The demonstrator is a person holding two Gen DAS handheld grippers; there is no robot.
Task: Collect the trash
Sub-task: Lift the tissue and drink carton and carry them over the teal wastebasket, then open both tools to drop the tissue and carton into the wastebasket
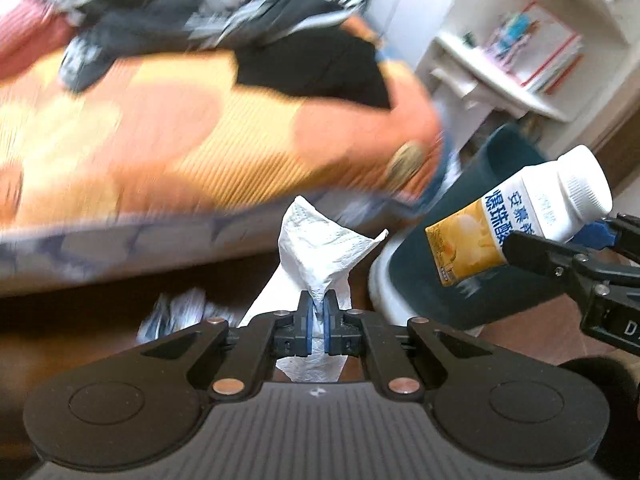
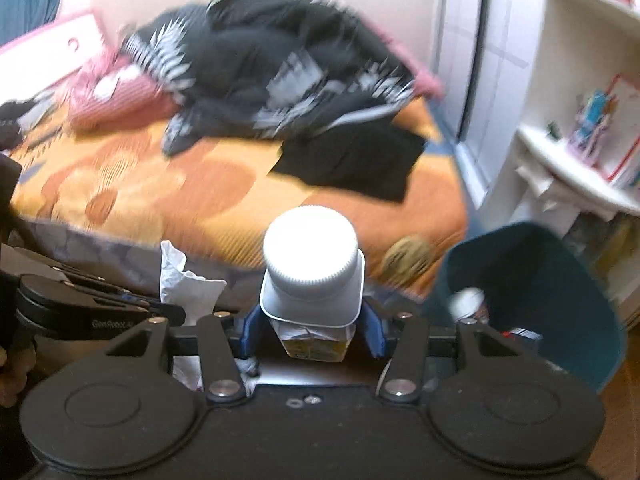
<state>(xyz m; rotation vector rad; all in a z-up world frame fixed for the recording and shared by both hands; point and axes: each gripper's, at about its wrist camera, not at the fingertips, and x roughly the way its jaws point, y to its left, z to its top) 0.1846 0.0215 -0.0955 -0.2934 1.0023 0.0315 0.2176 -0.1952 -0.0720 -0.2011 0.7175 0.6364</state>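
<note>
Pinching a crumpled white tissue [image 1: 320, 248], my left gripper [image 1: 319, 312] has its pads pressed together on it, tilted down over the floor beside the orange bed [image 1: 180, 140]. My right gripper [image 2: 312, 332] clamps a yogurt bottle [image 2: 312, 276], cap forward, angled toward the dark teal bin [image 2: 560, 280] nearby.

The left gripper [image 1: 319, 308] is clamped tight on a crumpled tissue [image 1: 320, 248], its blue pads [image 1: 308, 320] nearly meeting. To the tissue's right, the right gripper [image 2: 312, 328] pinches a white-capped bottle [image 2: 311, 276] between half-spread jaws. Both point downward at a slant.
</note>
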